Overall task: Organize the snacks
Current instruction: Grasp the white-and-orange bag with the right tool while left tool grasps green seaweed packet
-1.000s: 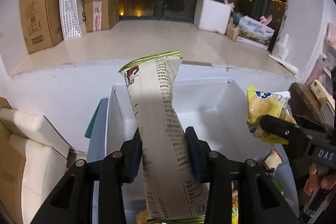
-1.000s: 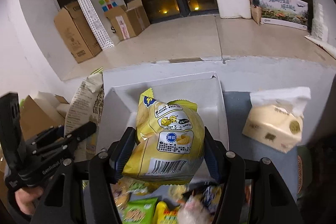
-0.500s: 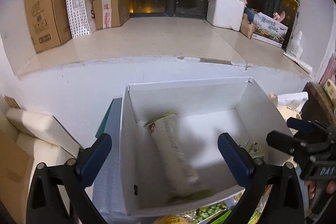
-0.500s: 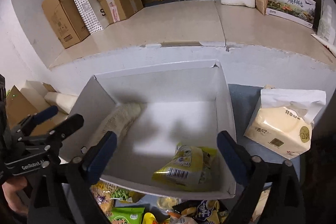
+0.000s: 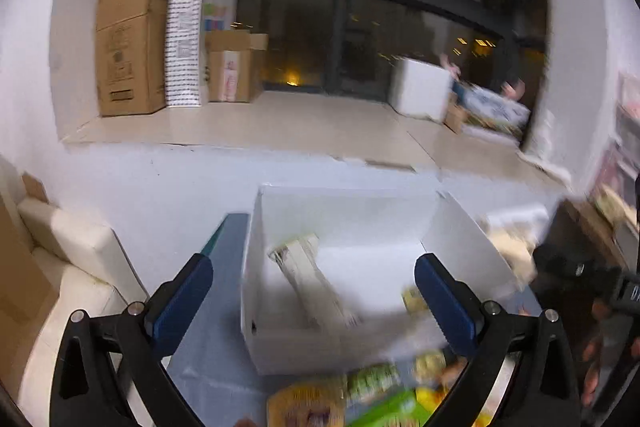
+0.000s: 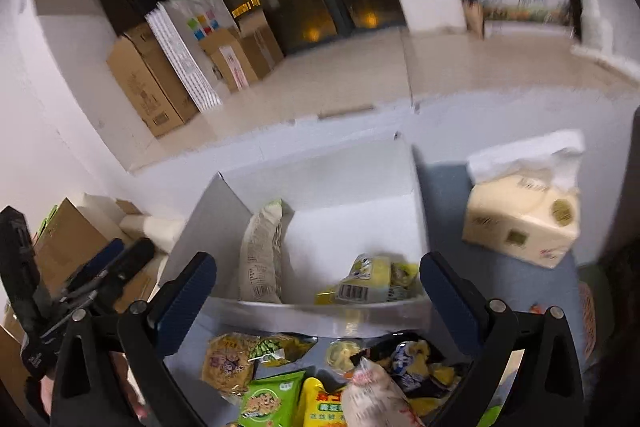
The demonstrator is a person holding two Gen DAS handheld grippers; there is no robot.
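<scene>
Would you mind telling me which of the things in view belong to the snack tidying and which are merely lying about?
Part of the job:
- white box
- long pale snack bag inside it
- yellow chip bag inside it
- loose snack packets in front of the box
- left gripper and right gripper, both open

Just lying about:
- tissue pack
- cardboard boxes
- patterned paper bag

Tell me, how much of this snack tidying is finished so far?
Two packets already lie in the white box: a long pale bag on its left side and a yellow bag at the front right. Nothing is in hand; the left tool and right tool are both open. The pile of snacks in front of the box is left.
</scene>
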